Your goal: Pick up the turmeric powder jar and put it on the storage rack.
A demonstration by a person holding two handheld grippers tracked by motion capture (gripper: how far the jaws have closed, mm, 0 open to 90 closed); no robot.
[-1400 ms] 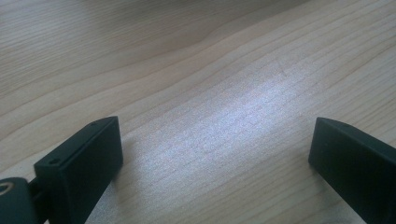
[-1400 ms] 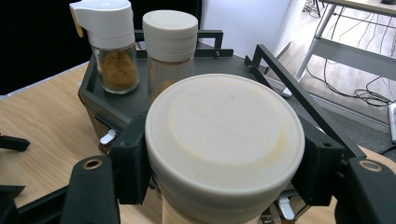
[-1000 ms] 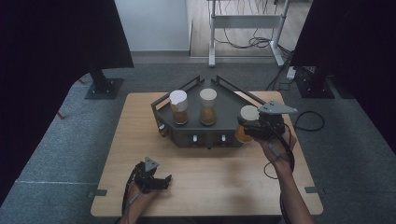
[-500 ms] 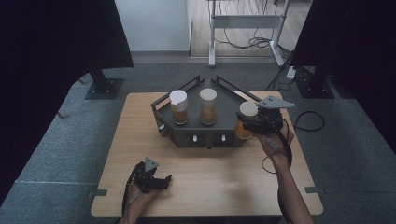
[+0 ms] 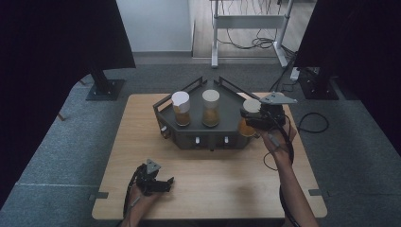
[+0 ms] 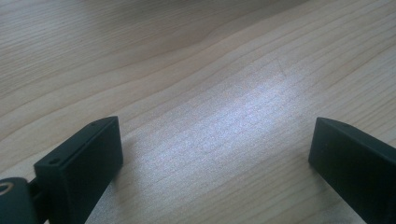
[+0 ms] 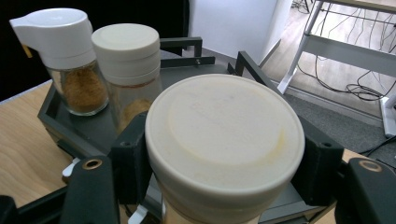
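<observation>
One jar (image 7: 224,144) in right claw (image 7: 224,158)

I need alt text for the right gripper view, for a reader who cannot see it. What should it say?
A round cream lid of a jar sits clamped between the right gripper's two black jaws. Behind it, on a dark tray, stand a white-capped shaker of brown powder and a second cream-lidded jar.

In the high view the black two-jaw left gripper (image 5: 163,182) lies low at lower left, jaws wide apart, while the black right gripper (image 5: 248,118) at centre right clamps a cream-lidded round jar (image 7: 224,140).
</observation>
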